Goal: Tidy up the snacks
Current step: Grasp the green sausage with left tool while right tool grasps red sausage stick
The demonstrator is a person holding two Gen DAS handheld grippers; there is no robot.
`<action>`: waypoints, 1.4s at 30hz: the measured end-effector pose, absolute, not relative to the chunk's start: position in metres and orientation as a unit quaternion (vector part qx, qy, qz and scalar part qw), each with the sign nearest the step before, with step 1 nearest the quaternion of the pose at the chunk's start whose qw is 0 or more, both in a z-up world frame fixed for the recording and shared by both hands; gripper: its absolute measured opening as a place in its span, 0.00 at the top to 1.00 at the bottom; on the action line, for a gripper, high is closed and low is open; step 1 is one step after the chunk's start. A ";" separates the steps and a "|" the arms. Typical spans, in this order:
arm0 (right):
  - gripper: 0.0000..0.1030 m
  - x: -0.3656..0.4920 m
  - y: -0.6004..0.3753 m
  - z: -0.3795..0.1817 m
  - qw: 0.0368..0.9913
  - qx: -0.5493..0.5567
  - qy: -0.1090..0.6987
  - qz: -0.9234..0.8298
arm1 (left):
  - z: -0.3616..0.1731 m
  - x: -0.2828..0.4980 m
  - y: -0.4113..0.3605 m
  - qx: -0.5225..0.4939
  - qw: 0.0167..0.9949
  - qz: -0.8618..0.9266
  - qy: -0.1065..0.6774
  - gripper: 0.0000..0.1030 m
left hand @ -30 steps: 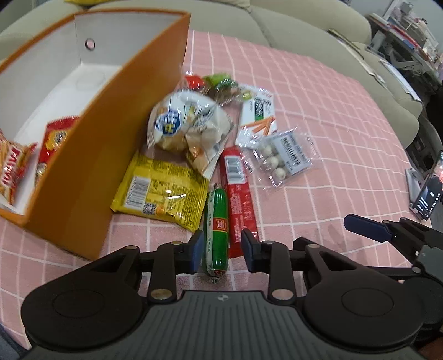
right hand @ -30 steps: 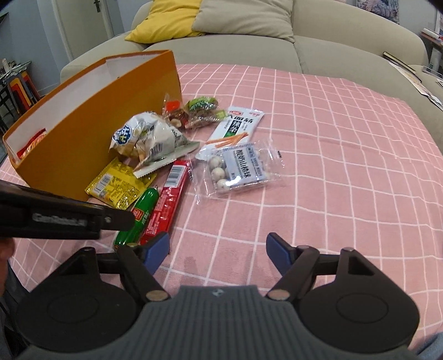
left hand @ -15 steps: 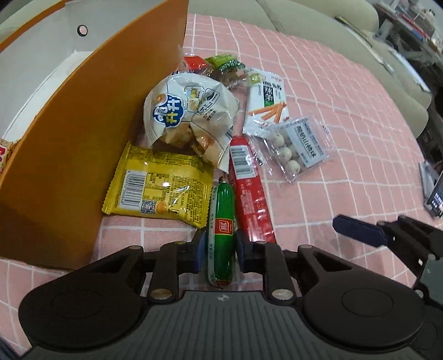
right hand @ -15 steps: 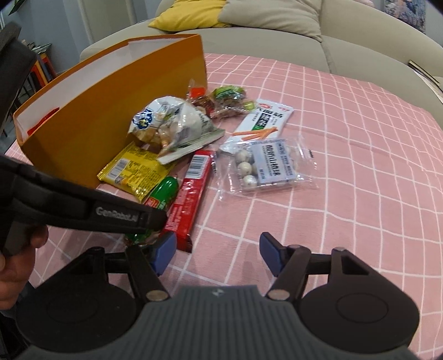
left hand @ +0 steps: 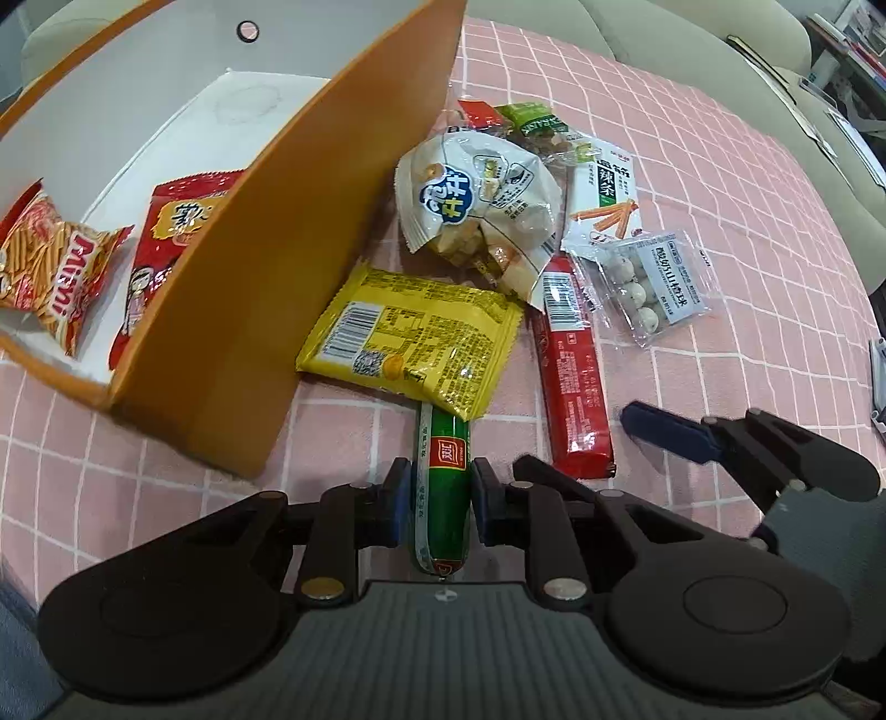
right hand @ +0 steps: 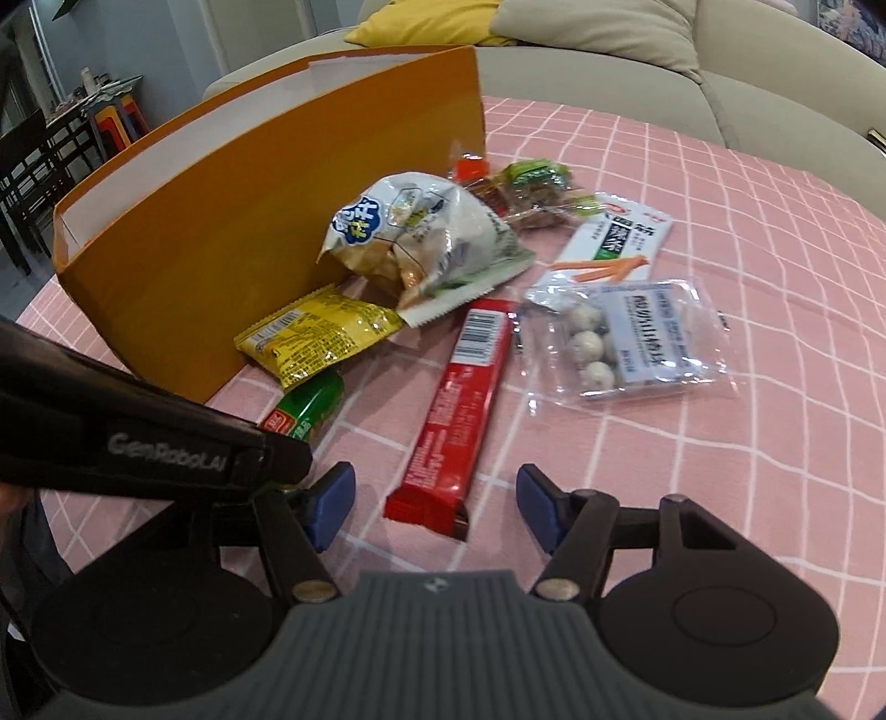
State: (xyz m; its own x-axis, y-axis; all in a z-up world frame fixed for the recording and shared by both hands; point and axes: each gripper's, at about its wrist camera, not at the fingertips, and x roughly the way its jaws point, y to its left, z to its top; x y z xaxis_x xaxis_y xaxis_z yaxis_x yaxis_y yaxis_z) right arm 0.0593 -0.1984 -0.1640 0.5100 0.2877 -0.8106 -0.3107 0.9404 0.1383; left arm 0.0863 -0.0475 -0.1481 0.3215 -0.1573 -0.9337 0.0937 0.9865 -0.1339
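Observation:
My left gripper (left hand: 440, 487) is shut on a green sausage stick (left hand: 443, 487), whose far end lies under a yellow packet (left hand: 410, 343); the sausage also shows in the right wrist view (right hand: 307, 410). An orange box (left hand: 243, 310) stands at the left and holds two red snack bags (left hand: 50, 271). A red bar (right hand: 459, 410), a white puffed bag (right hand: 410, 238), a clear bag of white balls (right hand: 626, 338) and a white stick-snack packet (right hand: 614, 243) lie on the pink checked cloth. My right gripper (right hand: 434, 504) is open, its fingers either side of the red bar's near end.
Small green and red wrapped snacks (right hand: 520, 183) lie behind the puffed bag. A beige sofa (right hand: 609, 66) with a yellow cushion (right hand: 426, 22) runs along the far side. Dark chairs (right hand: 33, 183) stand at the left. The cloth to the right is bare pink check (right hand: 775, 443).
My left gripper closed on the green sausage stick and lifted back slightly, bringing the box interior into view. My right gripper moved forward and left toward the red bar.

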 end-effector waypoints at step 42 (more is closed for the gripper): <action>0.79 0.073 -0.205 -0.163 0.865 -0.084 0.467 0.162 | -0.159 0.096 -0.059 -0.006 0.798 -0.074 0.598 0.76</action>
